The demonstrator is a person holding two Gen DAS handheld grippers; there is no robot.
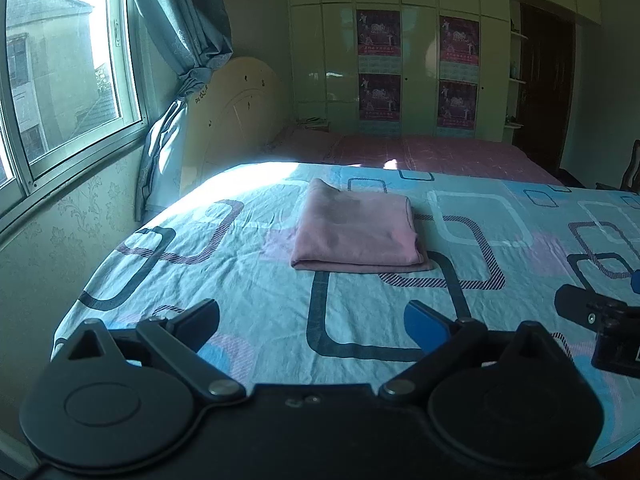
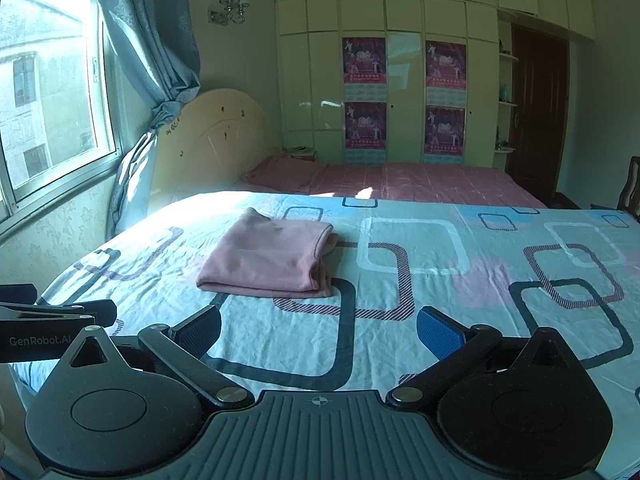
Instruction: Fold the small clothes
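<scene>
A pink garment [image 1: 356, 232] lies folded in a neat rectangle on the blue patterned bed sheet [image 1: 240, 288]. It also shows in the right wrist view [image 2: 268, 258], left of centre. My left gripper [image 1: 316, 326] is open and empty, held above the sheet well short of the garment. My right gripper [image 2: 320, 332] is open and empty too, near the front of the bed and to the right of the garment. The right gripper's body shows at the right edge of the left wrist view [image 1: 600, 316]. The left gripper's body shows at the left edge of the right wrist view [image 2: 52, 320].
A second bed with a pink cover [image 2: 400, 184] stands behind, with a cream headboard [image 2: 208, 140]. A window [image 1: 60, 80] and blue curtain [image 1: 184, 32] are on the left. A wardrobe with posters [image 2: 404, 96] and a dark door [image 2: 536, 116] line the back wall.
</scene>
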